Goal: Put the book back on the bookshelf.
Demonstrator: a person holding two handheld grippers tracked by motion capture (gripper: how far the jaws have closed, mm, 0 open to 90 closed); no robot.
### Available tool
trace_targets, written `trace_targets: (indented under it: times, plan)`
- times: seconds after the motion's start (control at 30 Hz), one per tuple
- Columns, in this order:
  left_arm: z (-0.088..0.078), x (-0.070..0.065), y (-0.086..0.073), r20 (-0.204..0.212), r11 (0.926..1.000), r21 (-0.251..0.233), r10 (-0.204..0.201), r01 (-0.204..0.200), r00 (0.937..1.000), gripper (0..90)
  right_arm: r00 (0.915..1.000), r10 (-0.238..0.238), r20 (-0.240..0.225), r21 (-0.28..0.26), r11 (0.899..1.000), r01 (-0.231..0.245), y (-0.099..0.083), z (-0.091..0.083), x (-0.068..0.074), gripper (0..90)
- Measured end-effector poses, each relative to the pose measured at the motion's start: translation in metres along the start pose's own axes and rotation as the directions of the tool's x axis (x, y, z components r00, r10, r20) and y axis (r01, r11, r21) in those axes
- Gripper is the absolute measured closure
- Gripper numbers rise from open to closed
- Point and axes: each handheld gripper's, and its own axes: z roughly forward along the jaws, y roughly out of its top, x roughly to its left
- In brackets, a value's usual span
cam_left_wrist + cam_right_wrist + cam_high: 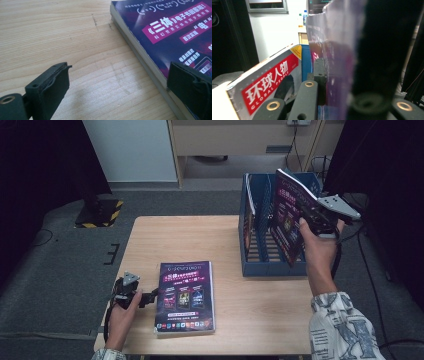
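Note:
A purple magazine (pixel 186 295) lies flat near the table's front edge. My left gripper (pixel 153 295) rests at its left side with the jaws open. In the left gripper view the left gripper (pixel 120 82) has one jaw over bare wood and the other over the magazine's (pixel 175 30) edge. My right gripper (pixel 306 213) is shut on a second purple magazine (pixel 290 212), held upright and tilted above the blue file rack (pixel 272 266). In the right gripper view the right gripper (pixel 337 85) has this magazine (pixel 337 57) pinched between its jaws.
Another magazine (pixel 248 212) stands in the rack's left slot; in the right gripper view its red-banded cover (pixel 272 82) is close at the left. The wooden table (pixel 175 240) has bare room at the middle and back left. Dark curtains flank the scene.

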Motion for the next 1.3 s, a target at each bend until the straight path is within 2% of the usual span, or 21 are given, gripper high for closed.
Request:
trace_targets:
  times: [0.13, 0.27, 0.53, 0.93, 1.3]
  plan:
    - [0.0, 0.0, 0.0, 0.0, 1.0, 0.0, -0.003, 0.003, 1.0, 3.7, 0.9997, -0.01, 0.02, 0.009, 1.0, 0.009, -0.003, 0.014, 0.001, 84.0]
    - [0.001, 0.001, -0.001, 0.0, 1.0, 0.001, -0.007, 0.007, 1.0, 3.7, 0.9994, 0.0, 0.035, 0.012, 1.0, 0.0, -0.005, 0.023, 0.0, 83.9]
    - [0.001, 0.001, -0.001, 0.0, 0.9999, 0.001, -0.015, 0.015, 0.9999, 3.8, 0.9991, 0.019, 0.039, 0.014, 1.0, -0.019, -0.008, 0.035, -0.003, 84.0]
    - [-0.001, 0.002, -0.002, 0.0, 0.9997, -0.01, -0.021, 0.021, 0.9998, 3.8, 0.9987, 0.012, 0.05, 0.015, 1.0, -0.013, -0.008, 0.06, -0.004, 83.9]
    - [-0.001, 0.003, -0.002, 0.005, 0.9997, -0.007, -0.025, 0.025, 0.9997, 3.8, 0.9985, 0.02, 0.051, 0.017, 1.0, -0.021, -0.026, 0.076, 0.002, 84.0]
